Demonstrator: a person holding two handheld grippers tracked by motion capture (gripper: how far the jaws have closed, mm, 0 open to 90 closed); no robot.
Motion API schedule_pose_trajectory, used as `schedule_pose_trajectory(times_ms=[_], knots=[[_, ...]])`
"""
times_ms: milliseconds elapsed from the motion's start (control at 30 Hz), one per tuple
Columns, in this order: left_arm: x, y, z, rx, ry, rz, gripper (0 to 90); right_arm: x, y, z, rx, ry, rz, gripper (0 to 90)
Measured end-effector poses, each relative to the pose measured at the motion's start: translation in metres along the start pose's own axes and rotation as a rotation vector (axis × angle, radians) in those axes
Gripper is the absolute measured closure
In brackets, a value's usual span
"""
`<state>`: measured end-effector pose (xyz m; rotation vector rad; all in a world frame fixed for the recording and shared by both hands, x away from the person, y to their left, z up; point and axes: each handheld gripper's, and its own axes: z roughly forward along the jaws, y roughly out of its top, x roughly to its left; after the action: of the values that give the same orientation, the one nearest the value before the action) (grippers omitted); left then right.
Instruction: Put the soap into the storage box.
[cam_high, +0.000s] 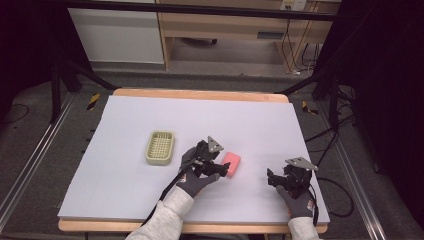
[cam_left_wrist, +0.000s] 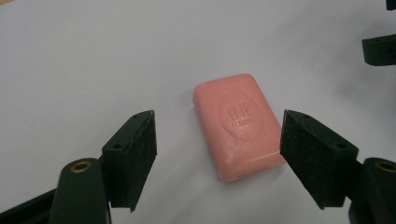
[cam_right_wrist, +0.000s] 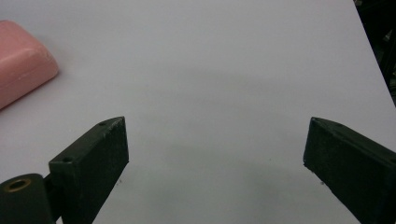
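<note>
A pink bar of soap (cam_high: 231, 163) lies flat on the white table sheet, right of centre. My left gripper (cam_high: 216, 166) is right beside it, its tips at the soap's left end. In the left gripper view the soap (cam_left_wrist: 239, 123) lies between the wide-apart jaws, close to the right pad (cam_left_wrist: 312, 156), and the left gripper (cam_left_wrist: 219, 158) is open. My right gripper (cam_high: 274, 178) rests on the sheet further right, apart from the soap. It stands open (cam_right_wrist: 215, 163) over bare sheet, and the soap's corner (cam_right_wrist: 21, 63) shows at the far left of its view.
A pale green slotted soap dish (cam_high: 160, 147) sits on the sheet left of my left hand. The white sheet (cam_high: 150, 120) covers a wooden table; its front edge runs close under my forearms. Cables trail from both grippers.
</note>
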<state>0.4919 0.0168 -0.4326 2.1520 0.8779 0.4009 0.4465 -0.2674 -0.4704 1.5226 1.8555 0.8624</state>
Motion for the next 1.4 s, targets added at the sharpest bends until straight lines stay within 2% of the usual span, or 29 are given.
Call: schedule_pose_trajectory(times_ms=[533, 733, 933, 1100, 1400], knots=[[-0.013, 0.004, 0.025, 0.043, -0.006, 0.026, 26.1, 0.0, 0.0, 0.0, 0.003, 0.004, 0.008, 6.9], [-0.016, 0.004, 0.036, 0.059, -0.014, 0.026, 24.3, 0.0, 0.0, 0.001, 0.004, 0.004, 0.004, 6.9], [-0.018, 0.005, 0.044, 0.066, -0.003, 0.025, 24.3, -0.001, 0.0, 0.001, 0.004, 0.005, 0.005, 6.9], [-0.019, 0.003, 0.052, 0.095, 0.001, 0.023, 25.1, 0.0, 0.0, 0.001, 0.006, 0.005, 0.006, 6.8], [-0.019, 0.0, 0.056, 0.112, -0.004, 0.014, 26.5, -0.001, -0.001, 0.001, 0.011, 0.005, 0.007, 6.8]])
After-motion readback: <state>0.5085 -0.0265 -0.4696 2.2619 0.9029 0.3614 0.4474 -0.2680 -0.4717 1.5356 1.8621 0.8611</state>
